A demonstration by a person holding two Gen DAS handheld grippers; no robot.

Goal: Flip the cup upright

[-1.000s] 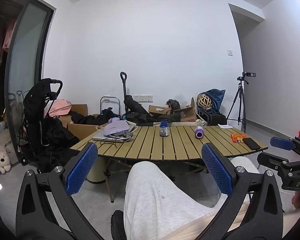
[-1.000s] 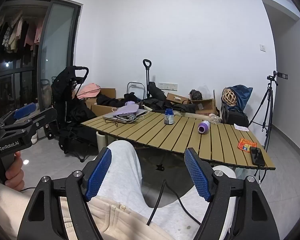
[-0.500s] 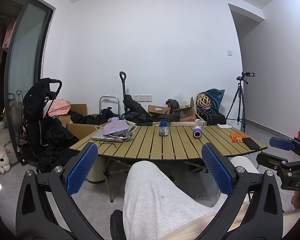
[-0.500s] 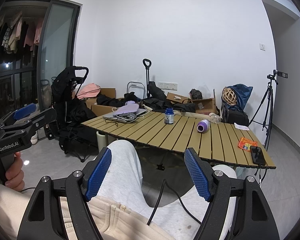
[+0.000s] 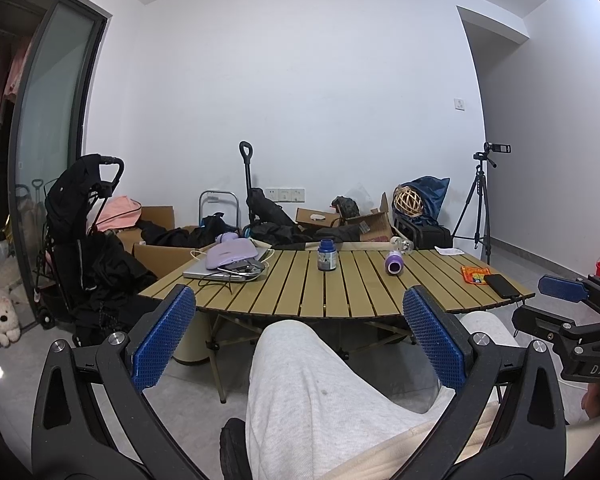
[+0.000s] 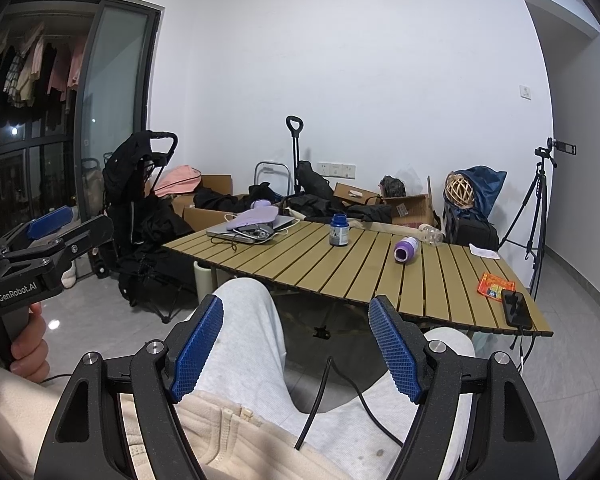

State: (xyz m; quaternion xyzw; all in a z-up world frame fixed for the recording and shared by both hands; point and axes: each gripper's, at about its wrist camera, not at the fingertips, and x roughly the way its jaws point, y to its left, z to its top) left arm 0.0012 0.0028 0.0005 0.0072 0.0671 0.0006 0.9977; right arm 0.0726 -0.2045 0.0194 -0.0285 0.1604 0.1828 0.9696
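A small purple cup (image 5: 394, 262) lies on its side on the slatted wooden table (image 5: 364, 296), right of middle; it also shows in the right wrist view (image 6: 405, 249). My left gripper (image 5: 300, 340) is open and empty, held over the person's lap well short of the table. My right gripper (image 6: 296, 350) is open and empty too, also above the lap. Each gripper shows at the edge of the other's view.
A dark blue jar (image 6: 339, 230) stands mid-table. A laptop with a purple pouch (image 6: 252, 220) lies at the far left. An orange packet (image 6: 494, 283) and a black phone (image 6: 516, 309) lie at the right edge. Boxes, a stroller (image 6: 140, 184) and a tripod (image 6: 536, 208) surround the table.
Both views have shifted only slightly; the table sits marginally closer. Both grippers stay open and empty.
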